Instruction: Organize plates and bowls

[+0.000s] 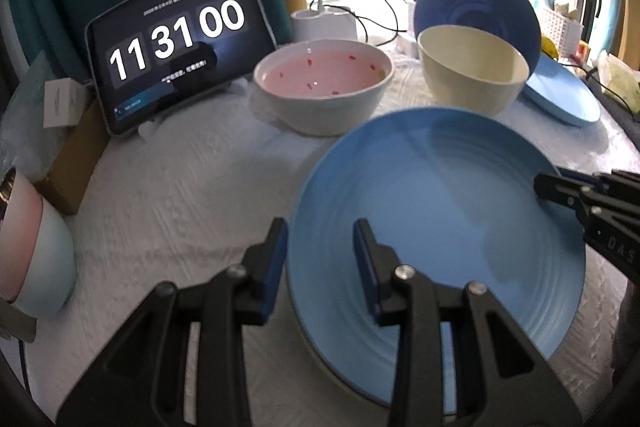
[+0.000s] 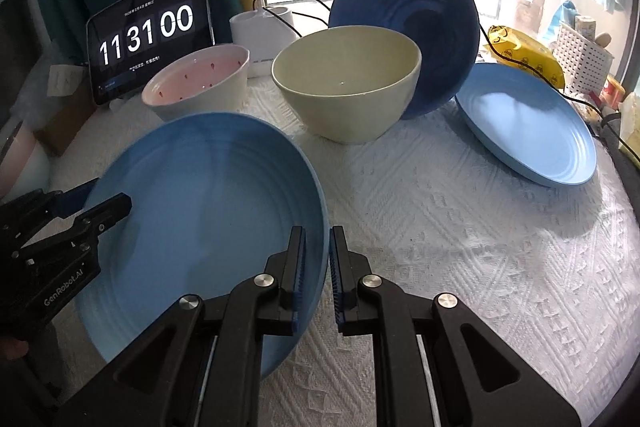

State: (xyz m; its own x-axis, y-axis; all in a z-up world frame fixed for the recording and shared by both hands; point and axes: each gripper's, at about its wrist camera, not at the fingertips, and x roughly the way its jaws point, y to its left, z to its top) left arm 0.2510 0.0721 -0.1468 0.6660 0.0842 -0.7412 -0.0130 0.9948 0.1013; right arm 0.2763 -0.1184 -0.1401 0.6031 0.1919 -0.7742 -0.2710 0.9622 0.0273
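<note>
A light blue plate (image 1: 436, 211) (image 2: 208, 211) is tilted up off the white cloth. My right gripper (image 2: 318, 251) (image 1: 560, 187) is shut on its right rim. My left gripper (image 1: 320, 251) (image 2: 108, 203) straddles its left rim with the jaws apart. Behind stand a pink-lined bowl (image 1: 320, 83) (image 2: 200, 83) and a cream bowl (image 1: 472, 75) (image 2: 348, 83). A dark blue plate (image 1: 476, 11) (image 2: 408, 27) leans upright behind the cream bowl. A second light blue plate (image 1: 560, 95) (image 2: 524, 123) lies flat at the right.
A tablet showing a clock (image 1: 176, 43) (image 2: 148, 31) stands at the back left. A white holder with cables (image 1: 324, 23) (image 2: 260, 35) is behind the bowls. Stacked pink and pale blue bowls (image 1: 36, 247) lie at the left edge. A white basket (image 2: 584, 55) and a yellow bag (image 2: 524, 55) sit far right.
</note>
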